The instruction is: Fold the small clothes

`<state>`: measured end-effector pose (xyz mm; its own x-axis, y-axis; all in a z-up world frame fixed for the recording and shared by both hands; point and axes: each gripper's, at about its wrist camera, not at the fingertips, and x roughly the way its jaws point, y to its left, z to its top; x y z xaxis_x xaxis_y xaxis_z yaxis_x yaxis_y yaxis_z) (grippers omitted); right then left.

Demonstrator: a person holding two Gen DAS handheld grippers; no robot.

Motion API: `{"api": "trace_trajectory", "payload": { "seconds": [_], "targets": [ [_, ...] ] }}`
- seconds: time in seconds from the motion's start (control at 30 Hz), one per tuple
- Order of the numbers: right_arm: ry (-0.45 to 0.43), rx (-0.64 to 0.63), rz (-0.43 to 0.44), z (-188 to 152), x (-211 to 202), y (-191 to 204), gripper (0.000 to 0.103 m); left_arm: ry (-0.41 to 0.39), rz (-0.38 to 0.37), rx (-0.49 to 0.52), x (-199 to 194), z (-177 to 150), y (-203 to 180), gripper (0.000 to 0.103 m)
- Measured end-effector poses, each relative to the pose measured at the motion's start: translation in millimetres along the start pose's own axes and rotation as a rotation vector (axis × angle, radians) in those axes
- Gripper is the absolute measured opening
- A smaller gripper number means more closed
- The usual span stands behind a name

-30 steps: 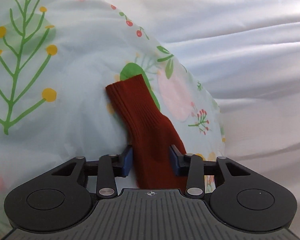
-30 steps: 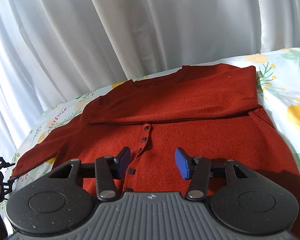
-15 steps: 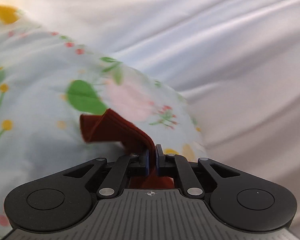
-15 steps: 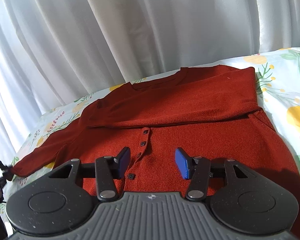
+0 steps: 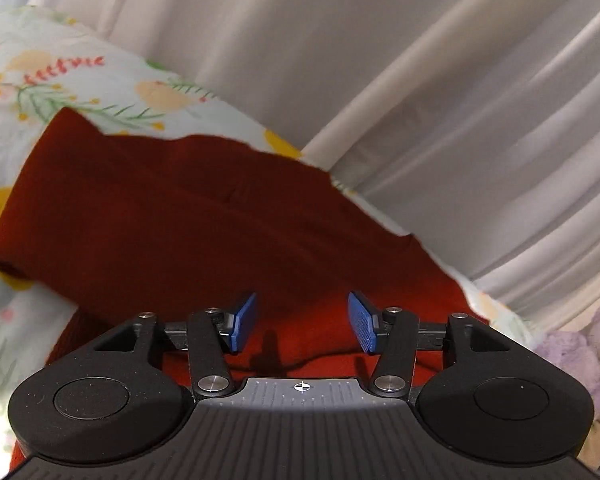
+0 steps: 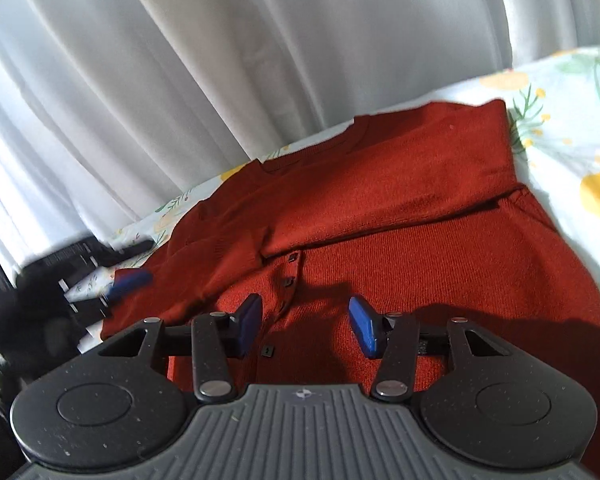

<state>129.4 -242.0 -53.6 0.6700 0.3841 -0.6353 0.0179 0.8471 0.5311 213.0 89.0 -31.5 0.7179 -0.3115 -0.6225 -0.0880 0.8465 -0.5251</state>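
Observation:
A rust-red knit cardigan lies flat on a floral sheet, buttons down its front. Both sleeves lie folded across the chest; the folded sleeves show in the left wrist view. My left gripper is open and empty, just above the cardigan's left side. It also shows blurred in the right wrist view at the cardigan's left edge. My right gripper is open and empty, hovering over the lower front by the button line.
White curtains hang close behind the bed. Purple and beige plush toys sit at the right edge of the left wrist view. The floral sheet extends to the left of the cardigan.
My left gripper closed on the left sleeve cuff, carried it over onto the cardigan's chest, and has opened and let it go. The right gripper stayed open and shifted slightly.

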Motion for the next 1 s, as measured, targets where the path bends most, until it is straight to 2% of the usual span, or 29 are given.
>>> {"api": "trace_trajectory", "payload": {
  "seconds": [0.07, 0.1, 0.23, 0.37, 0.47, 0.67, 0.7, 0.73, 0.8, 0.9, 1.0],
  "targets": [
    [0.034, 0.034, 0.029, 7.4, 10.3, -4.5, 0.049, 0.002, 0.075, -0.009, 0.6, -6.0, 11.3, 0.075],
    [0.047, 0.056, 0.046, 11.3, 16.8, -5.9, 0.049, -0.007, 0.093, -0.020, -1.9, -8.6, 15.9, 0.077],
    [0.120, 0.127, 0.160, 27.4, 56.0, -2.9, 0.049, -0.041, 0.098, -0.069, -13.5, -5.7, 39.0, 0.093],
    [0.178, 0.154, 0.204, 38.8, 102.4, 5.4, 0.049, -0.047, 0.131, -0.076, -17.9, -4.8, 49.4, 0.095],
    [0.211, 0.142, 0.193, 41.7, 127.2, 12.5, 0.049, -0.046, 0.121, -0.109, -23.0, -8.2, 59.5, 0.096],
    [0.227, 0.090, 0.217, 49.8, 149.3, 33.9, 0.050, -0.050, 0.110, -0.091, -25.8, -10.8, 61.8, 0.097],
    [0.226, 0.070, 0.214, 50.5, 152.2, 37.6, 0.047, -0.048, 0.110, -0.087, -25.9, -11.1, 61.7, 0.097],
    [0.220, 0.048, 0.210, 50.9, 153.6, 41.4, 0.029, -0.046, 0.113, -0.086, -26.2, -11.3, 61.5, 0.097],
    [0.205, -0.019, 0.193, 52.6, 151.9, 52.1, 0.008, -0.040, 0.111, -0.086, -26.4, -10.6, 60.8, 0.097],
    [0.074, -0.173, 0.136, 62.8, 129.1, 70.9, 0.006, -0.034, 0.108, -0.080, -25.1, -6.8, 57.2, 0.097],
    [-0.089, -0.244, 0.049, 82.5, 96.7, 69.7, 0.005, -0.041, 0.105, -0.070, -22.4, -2.4, 52.8, 0.097]
  ]
}}
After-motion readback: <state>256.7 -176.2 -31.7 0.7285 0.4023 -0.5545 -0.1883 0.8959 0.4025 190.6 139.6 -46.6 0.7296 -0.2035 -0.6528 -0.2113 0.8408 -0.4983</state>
